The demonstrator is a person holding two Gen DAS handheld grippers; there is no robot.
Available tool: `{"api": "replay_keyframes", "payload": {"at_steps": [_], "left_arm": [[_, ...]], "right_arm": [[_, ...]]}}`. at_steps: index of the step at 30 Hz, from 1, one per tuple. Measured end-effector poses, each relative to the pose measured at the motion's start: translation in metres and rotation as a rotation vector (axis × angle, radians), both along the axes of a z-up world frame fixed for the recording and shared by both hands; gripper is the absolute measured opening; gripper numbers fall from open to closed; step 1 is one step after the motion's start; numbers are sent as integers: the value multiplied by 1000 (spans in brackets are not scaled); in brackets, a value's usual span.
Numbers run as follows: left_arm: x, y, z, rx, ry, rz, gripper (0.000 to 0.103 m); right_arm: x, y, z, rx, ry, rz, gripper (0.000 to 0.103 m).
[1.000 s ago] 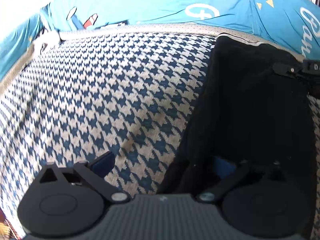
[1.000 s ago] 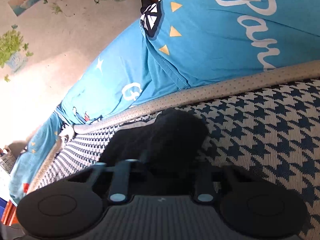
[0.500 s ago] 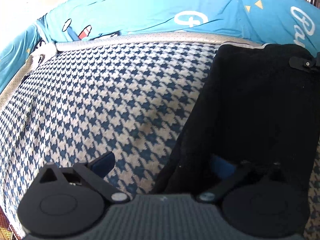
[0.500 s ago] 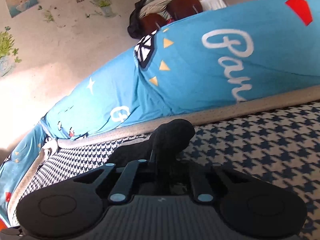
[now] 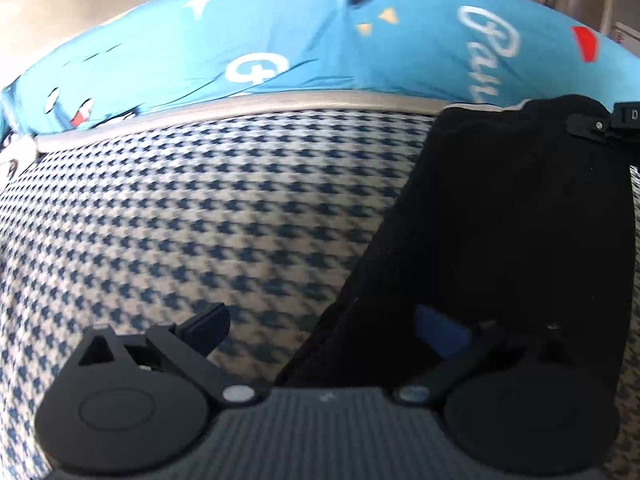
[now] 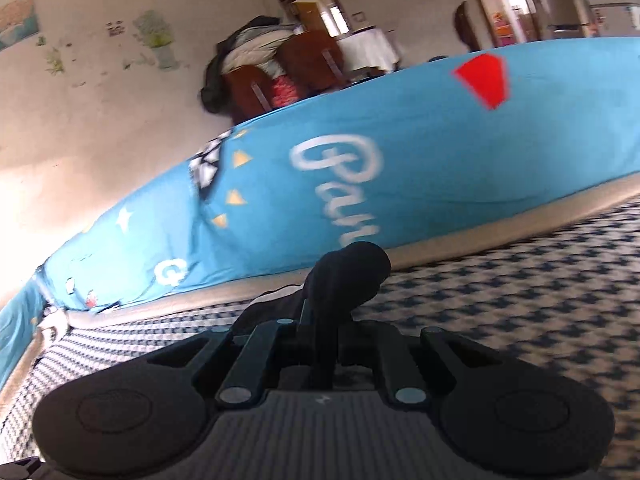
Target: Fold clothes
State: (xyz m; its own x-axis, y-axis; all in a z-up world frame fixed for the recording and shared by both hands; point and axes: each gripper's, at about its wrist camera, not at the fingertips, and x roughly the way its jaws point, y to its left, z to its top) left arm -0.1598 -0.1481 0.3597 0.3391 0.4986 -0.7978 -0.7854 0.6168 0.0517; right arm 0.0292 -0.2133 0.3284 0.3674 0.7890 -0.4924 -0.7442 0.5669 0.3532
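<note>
One black garment [image 5: 512, 216] on the houndstooth mat [image 5: 224, 216] by one blue cushion [image 5: 304, 44]: right gripper [image 6: 320, 344] clamped on a bunched fold, left gripper [image 5: 320, 320] spread wide, one finger [image 5: 438, 330] against the cloth.

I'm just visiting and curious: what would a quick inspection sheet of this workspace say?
Surface: houndstooth mat with a grey border, laid on a blue printed sheet.
Job's things: black garment lying on the mat, one end lifted.
Clutter: nothing seen on the mat.
Tongs: left tongs open, one finger over the garment's edge; right tongs shut on the garment's bunched end.
Cables: nothing seen.
Surroundings: wall with pictures, wooden chairs piled with clothes, a doorway behind.
</note>
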Motion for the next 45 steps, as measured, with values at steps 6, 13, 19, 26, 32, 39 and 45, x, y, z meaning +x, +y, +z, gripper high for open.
{"api": "replay_keyframes", "payload": {"at_steps": [6, 13, 19, 26, 32, 39, 45], "left_arm": [[13, -18, 1, 22, -17, -77, 103], [17, -33, 2, 69, -15, -127, 103], [9, -43, 1, 49, -32, -137, 103], [-14, -63, 6, 54, -53, -114, 103], [-44, -72, 6, 6, -101, -51, 103], [-77, -84, 3, -17, -130, 8, 103], [-84, -94, 0, -7, -125, -5, 103]], "right_arm": [[13, -51, 6, -58, -26, -167, 11], [29, -128, 9, -127, -22, -366, 11], [39, -169, 0, -156, 28, -462, 11], [32, -197, 5, -152, 42, -542, 40], [6, -203, 13, -124, 34, -484, 54], [-48, -195, 8, -98, 48, -300, 60], [-96, -186, 1, -90, 49, -132, 62]]}}
